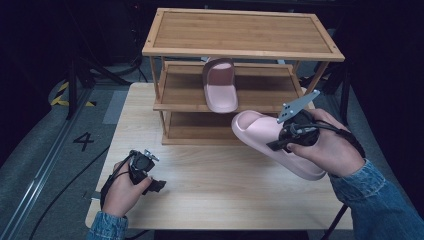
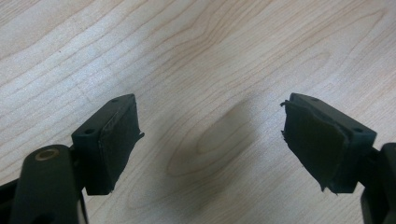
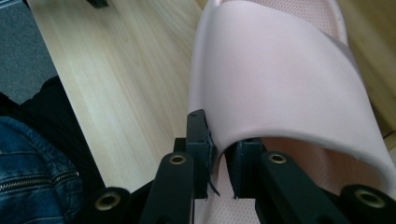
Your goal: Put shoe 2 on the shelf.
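At right of centre, our right gripper (image 1: pixel 278 142) pinches the pink slipper (image 1: pixel 265 137) by its strap, ready for the shelf (image 1: pixel 240 52); lower left, our left gripper (image 1: pixel 159 186) rests spread, idle.

In front of me a wooden shoe rack (image 1: pixel 240 52) fills the upper centre of the frame, a pink slipper (image 1: pixel 220 85) lying on its middle shelf.

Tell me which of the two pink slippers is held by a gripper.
The slipper in front of the rack, on the right: the right gripper has its jaws shut on the strap edge. The other slipper lies on the rack's middle shelf, untouched.
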`<move>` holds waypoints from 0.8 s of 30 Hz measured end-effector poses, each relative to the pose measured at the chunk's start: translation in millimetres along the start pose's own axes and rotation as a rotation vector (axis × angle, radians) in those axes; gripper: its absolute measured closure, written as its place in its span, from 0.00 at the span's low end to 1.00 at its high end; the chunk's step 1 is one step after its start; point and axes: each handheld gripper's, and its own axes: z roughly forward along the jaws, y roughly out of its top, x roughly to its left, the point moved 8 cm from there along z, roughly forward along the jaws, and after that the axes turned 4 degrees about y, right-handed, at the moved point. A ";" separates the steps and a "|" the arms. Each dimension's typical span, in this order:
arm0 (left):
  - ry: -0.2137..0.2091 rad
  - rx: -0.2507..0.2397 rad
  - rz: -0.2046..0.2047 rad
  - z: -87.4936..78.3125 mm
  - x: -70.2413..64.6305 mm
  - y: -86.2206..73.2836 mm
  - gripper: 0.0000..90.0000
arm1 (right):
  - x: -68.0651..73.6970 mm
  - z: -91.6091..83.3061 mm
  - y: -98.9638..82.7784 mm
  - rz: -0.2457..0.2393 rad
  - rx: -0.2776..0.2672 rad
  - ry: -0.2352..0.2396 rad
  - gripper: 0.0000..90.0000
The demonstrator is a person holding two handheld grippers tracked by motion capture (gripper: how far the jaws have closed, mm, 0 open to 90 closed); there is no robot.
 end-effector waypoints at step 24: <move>-0.013 -0.007 -0.005 0.8 2.2 0.8 0.21 | -66.8 -16.3 49.3 0.047 -0.021 -0.138 0.90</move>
